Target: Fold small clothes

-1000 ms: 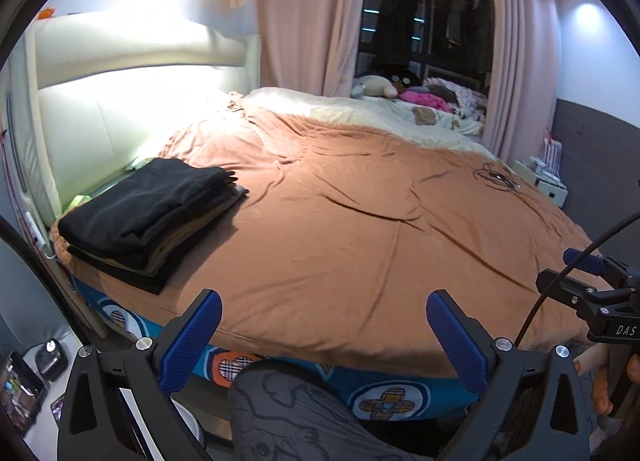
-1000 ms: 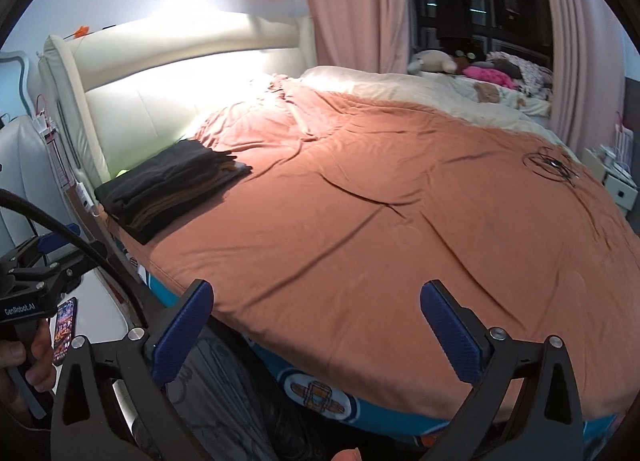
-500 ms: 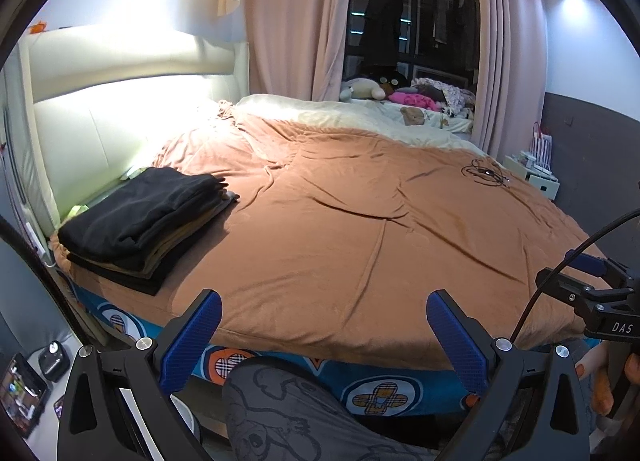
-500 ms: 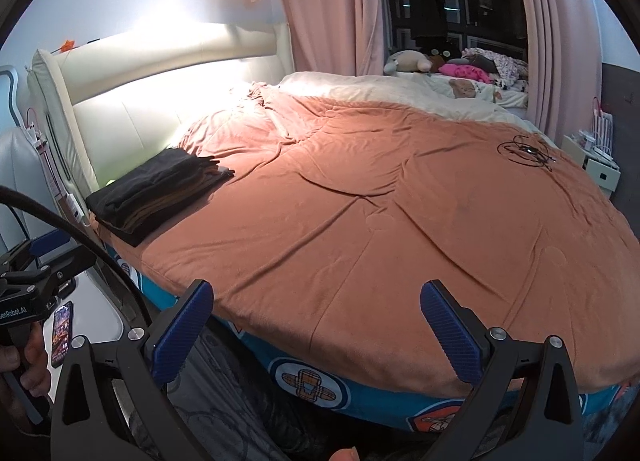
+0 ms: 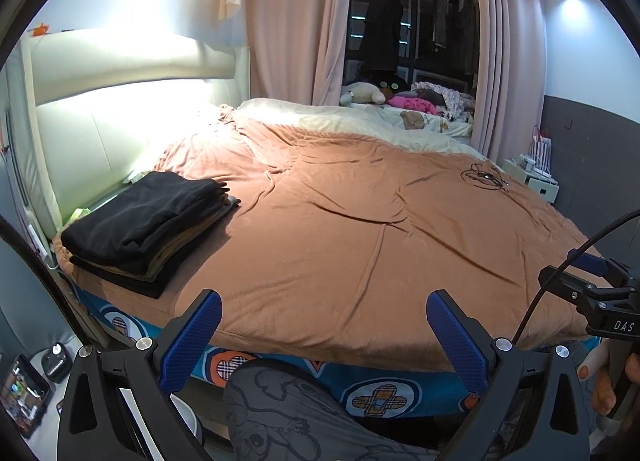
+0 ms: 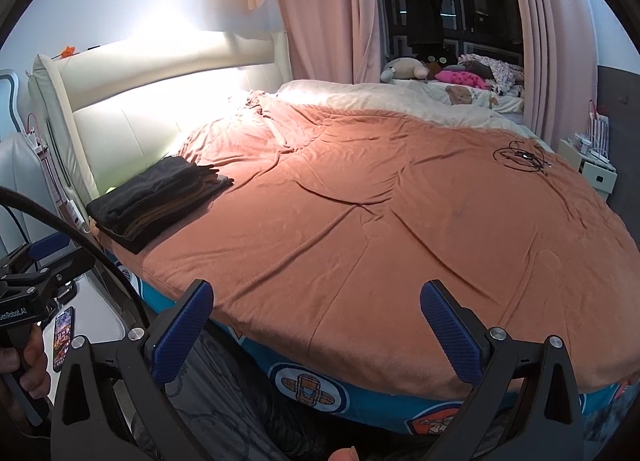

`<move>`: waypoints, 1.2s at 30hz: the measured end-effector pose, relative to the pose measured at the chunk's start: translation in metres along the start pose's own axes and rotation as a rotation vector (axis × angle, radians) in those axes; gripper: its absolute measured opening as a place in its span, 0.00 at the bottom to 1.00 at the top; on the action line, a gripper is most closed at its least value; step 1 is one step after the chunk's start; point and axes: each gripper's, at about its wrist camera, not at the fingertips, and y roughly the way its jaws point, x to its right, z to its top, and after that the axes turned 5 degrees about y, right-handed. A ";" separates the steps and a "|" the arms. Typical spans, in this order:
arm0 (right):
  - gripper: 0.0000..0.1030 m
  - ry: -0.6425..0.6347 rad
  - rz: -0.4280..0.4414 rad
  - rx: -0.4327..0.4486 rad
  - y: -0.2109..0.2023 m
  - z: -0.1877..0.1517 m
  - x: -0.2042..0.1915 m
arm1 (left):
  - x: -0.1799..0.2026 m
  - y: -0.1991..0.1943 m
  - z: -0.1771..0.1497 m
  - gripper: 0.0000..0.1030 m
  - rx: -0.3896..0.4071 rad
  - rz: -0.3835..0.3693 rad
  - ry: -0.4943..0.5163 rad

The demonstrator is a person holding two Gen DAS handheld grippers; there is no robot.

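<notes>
Black and tan folded clothes [image 5: 148, 221] sit stacked at the left of the frame on the brown bedspread [image 5: 360, 229], well apart from both tools. Left gripper [image 5: 324, 341] and right gripper [image 6: 316, 333] gape wide, holding nothing. Probably the next garment must be fetched; lay it flat mid-bed. Only the right view shows a phone [image 6: 64, 337] at lower left

Both grippers [image 5: 324, 335] [image 6: 316, 325] wide-jawed, empty
</notes>
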 end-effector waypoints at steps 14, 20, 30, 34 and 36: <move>1.00 -0.008 0.004 0.013 -0.005 0.001 0.009 | 0.000 0.000 0.000 1.00 0.000 -0.001 -0.002; 1.00 -0.009 0.005 0.014 -0.005 0.001 0.011 | 0.001 -0.002 0.002 1.00 -0.003 0.000 -0.003; 1.00 -0.011 0.008 0.013 -0.006 0.004 0.013 | 0.002 -0.004 0.004 1.00 0.002 0.005 -0.002; 1.00 -0.011 0.007 0.014 -0.007 0.005 0.013 | 0.003 -0.005 0.003 1.00 0.003 0.004 -0.002; 1.00 -0.012 0.008 0.014 -0.007 0.004 0.013 | 0.002 -0.006 0.003 1.00 0.004 0.006 -0.003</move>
